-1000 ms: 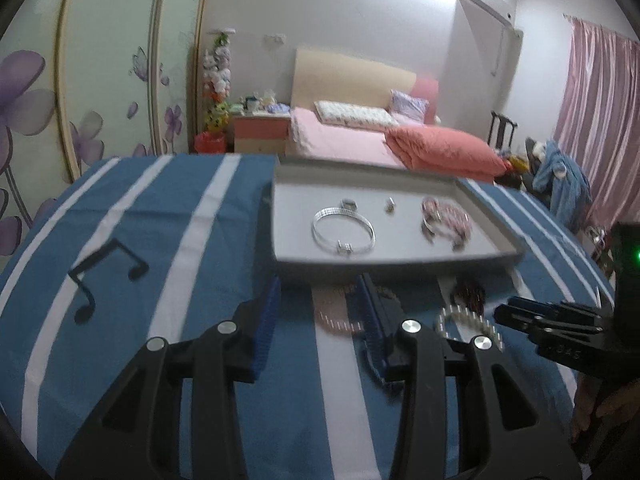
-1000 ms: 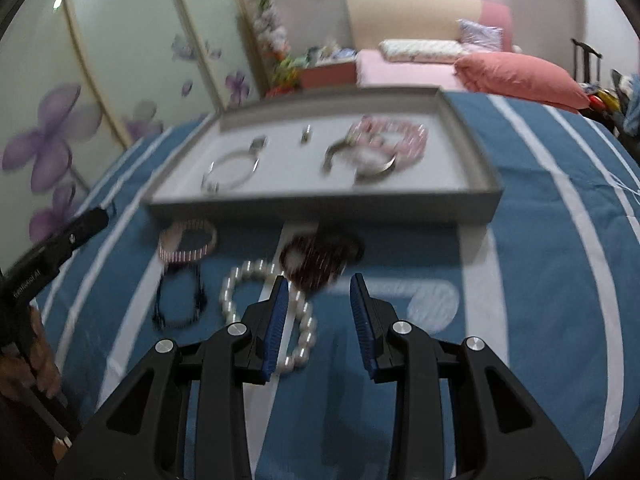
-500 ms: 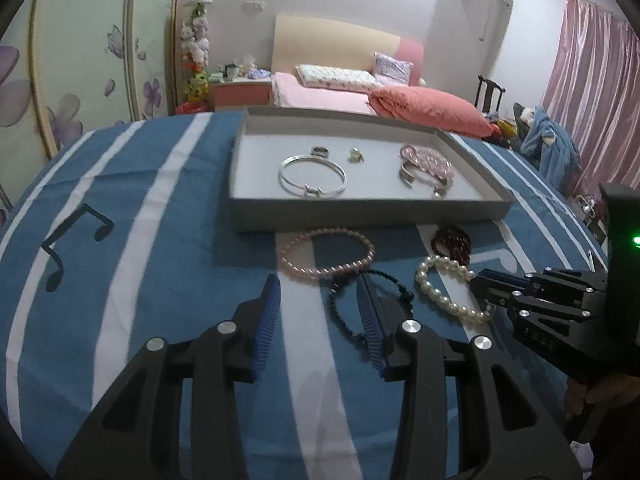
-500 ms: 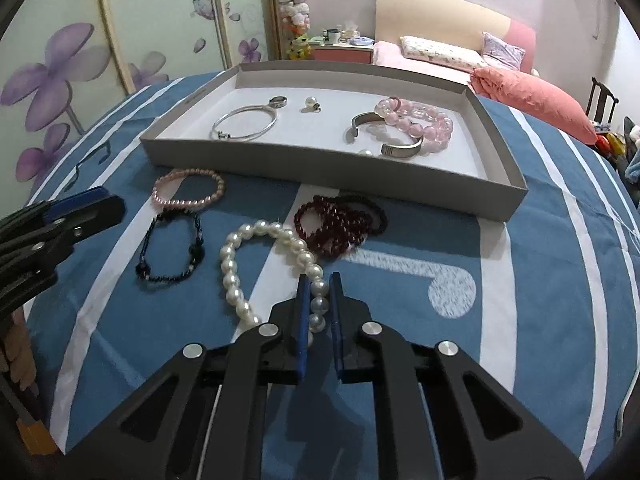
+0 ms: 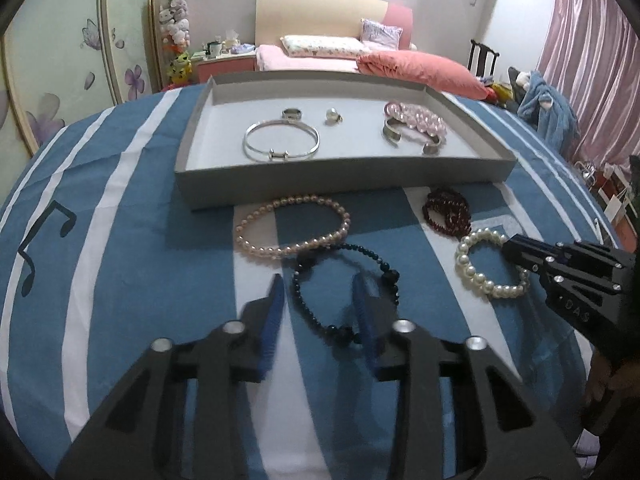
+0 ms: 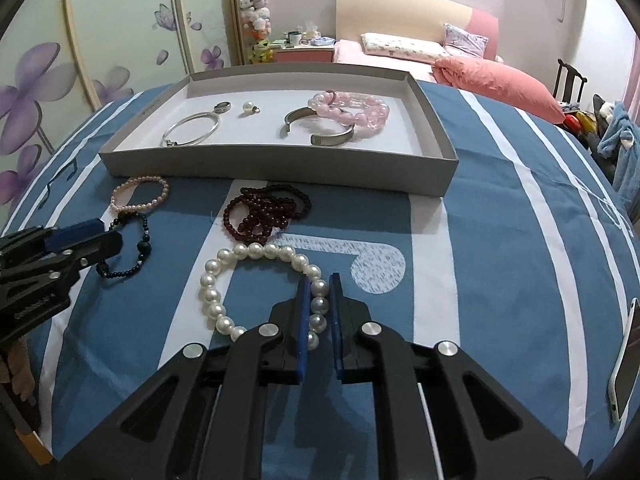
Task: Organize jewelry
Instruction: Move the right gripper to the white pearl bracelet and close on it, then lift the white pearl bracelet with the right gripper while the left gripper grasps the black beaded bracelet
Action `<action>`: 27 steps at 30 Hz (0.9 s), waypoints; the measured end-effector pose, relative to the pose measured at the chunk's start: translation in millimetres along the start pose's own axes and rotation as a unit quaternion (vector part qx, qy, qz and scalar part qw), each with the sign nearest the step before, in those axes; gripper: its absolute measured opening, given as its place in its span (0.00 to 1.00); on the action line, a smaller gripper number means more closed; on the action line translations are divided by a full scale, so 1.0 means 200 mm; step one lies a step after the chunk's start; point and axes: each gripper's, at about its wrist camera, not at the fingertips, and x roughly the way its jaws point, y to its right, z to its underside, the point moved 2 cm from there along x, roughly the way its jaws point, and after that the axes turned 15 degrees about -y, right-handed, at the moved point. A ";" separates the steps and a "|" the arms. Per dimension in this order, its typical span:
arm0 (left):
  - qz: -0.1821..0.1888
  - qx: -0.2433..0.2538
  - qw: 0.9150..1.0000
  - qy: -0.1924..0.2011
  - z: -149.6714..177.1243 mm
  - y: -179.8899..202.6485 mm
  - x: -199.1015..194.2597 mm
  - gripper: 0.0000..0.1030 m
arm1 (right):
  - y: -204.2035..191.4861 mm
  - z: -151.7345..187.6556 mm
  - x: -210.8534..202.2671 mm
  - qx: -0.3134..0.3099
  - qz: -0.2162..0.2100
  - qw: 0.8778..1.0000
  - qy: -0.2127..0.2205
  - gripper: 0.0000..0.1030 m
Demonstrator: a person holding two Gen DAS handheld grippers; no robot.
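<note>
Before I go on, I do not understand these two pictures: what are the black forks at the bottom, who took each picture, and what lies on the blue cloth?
No robot here: a person holds a two-finger gripper in each hand, with a camera on each looking along its fingers.

One picture comes from the left gripper, the other from the right gripper.

On the striped cloth stands a grey tray already holding some jewelry. In front of it lie a pink bead bracelet, a dark red bracelet, a black bead bracelet and a white pearl bracelet.

The right gripper is shut on the white pearl bracelet. The left gripper's jaws are closing, with one side of the black bead bracelet between them.
</note>
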 end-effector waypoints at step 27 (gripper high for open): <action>-0.021 0.004 1.000 -0.002 0.08 -0.09 -0.06 0.04 | 0.03 0.00 0.00 0.011 -0.021 1.000 0.001 0.10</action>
